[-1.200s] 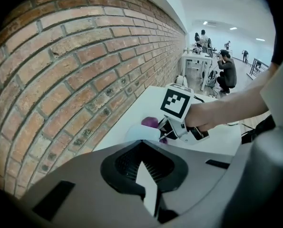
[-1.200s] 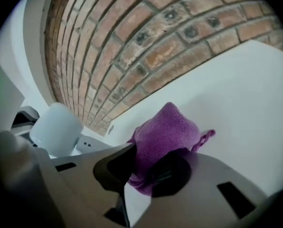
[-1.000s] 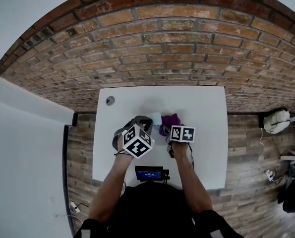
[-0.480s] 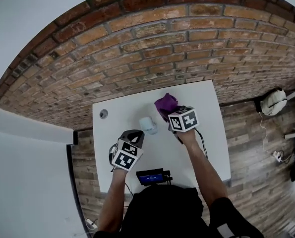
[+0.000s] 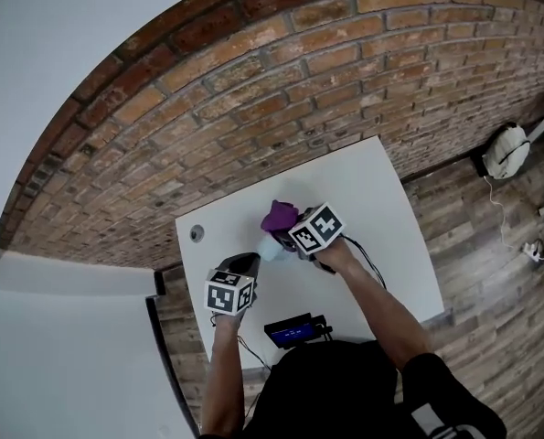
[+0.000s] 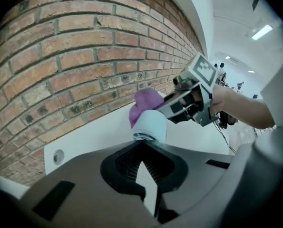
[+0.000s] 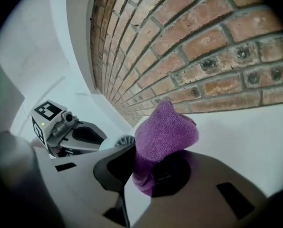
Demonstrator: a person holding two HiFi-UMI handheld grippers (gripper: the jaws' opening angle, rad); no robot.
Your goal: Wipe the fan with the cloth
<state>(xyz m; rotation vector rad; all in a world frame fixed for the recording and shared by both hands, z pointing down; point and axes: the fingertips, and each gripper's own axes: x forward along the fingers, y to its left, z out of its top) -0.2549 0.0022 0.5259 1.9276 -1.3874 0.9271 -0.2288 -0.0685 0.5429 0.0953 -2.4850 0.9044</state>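
White tabletop (image 5: 381, 245) against red brick wall (image 5: 281, 90). Holds one small pale cylindrical fan (image 5: 270, 248), half hidden behind right gripper (image 7: 146, 175) in its own view. Right jaws clamped on one purple knitted cloth (image 7: 165, 134), pressed against fan. Jaws of left gripper (image 6: 142, 148) together at fan's near end; grip unclear.

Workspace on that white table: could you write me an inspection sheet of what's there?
Surface: white table, one round hole.
Job's things: small fan; purple cloth right behind it, seemingly touching.
Clutter: small screen device at the near edge.
Grippers: left gripper closed at the fan's base; right gripper shut on the cloth.
Cables: black cable by the right gripper.
Surroundings: brick wall, wooden floor.
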